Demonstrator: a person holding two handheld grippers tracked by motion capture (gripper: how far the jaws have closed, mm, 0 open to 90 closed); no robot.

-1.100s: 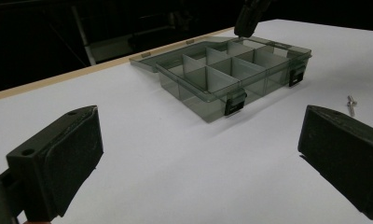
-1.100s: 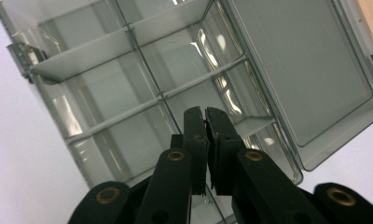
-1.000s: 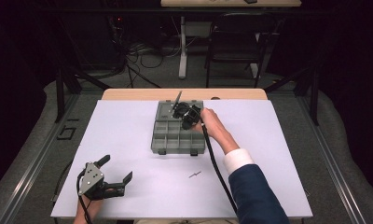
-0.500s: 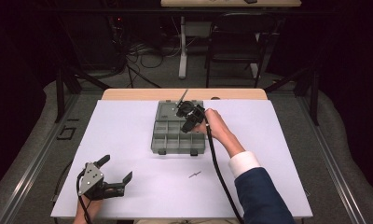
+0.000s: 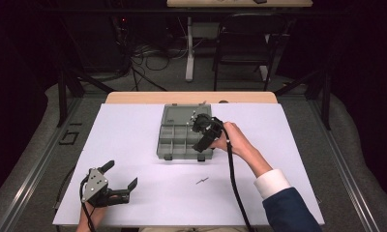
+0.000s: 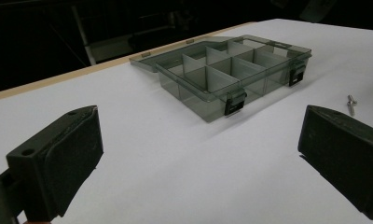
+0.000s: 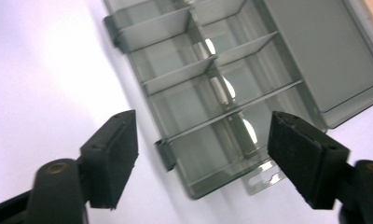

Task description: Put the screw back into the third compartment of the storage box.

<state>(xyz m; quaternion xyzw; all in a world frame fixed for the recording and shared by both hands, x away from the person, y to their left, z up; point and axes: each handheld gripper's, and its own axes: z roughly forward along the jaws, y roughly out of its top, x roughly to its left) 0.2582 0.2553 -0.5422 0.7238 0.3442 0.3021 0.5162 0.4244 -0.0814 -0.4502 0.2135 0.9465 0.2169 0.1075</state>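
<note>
Two claws are mine, and the change is all in the right claw (image 5: 204, 137): a second ago it was pinched shut, low over the far right part of the compartment box (image 5: 182, 140); since then its jaws have just been opening, and now they stand wide with nothing between them while my hand has drawn it back toward the box's near right corner. In the right gripper view I look between the spread pads straight down on the grey dividers and the latch (image 7: 163, 154) on the box's edge; whether anything lies in those compartments I cannot tell, since pale glints on the clear plastic are all I can make out. My reading is that the claw has let go of whatever small piece it carried, so that delivery is done and the claw is free for another trip. The likely next piece is the screw (image 5: 201, 181) lying alone on the white desk (image 5: 133, 125), near the box's front and well apart from both claws. My left claw (image 5: 119, 175) rests at the near left corner of the desk, released and empty, pointed toward the box, whose lid (image 6: 175, 53) lies flat open behind it.
</note>
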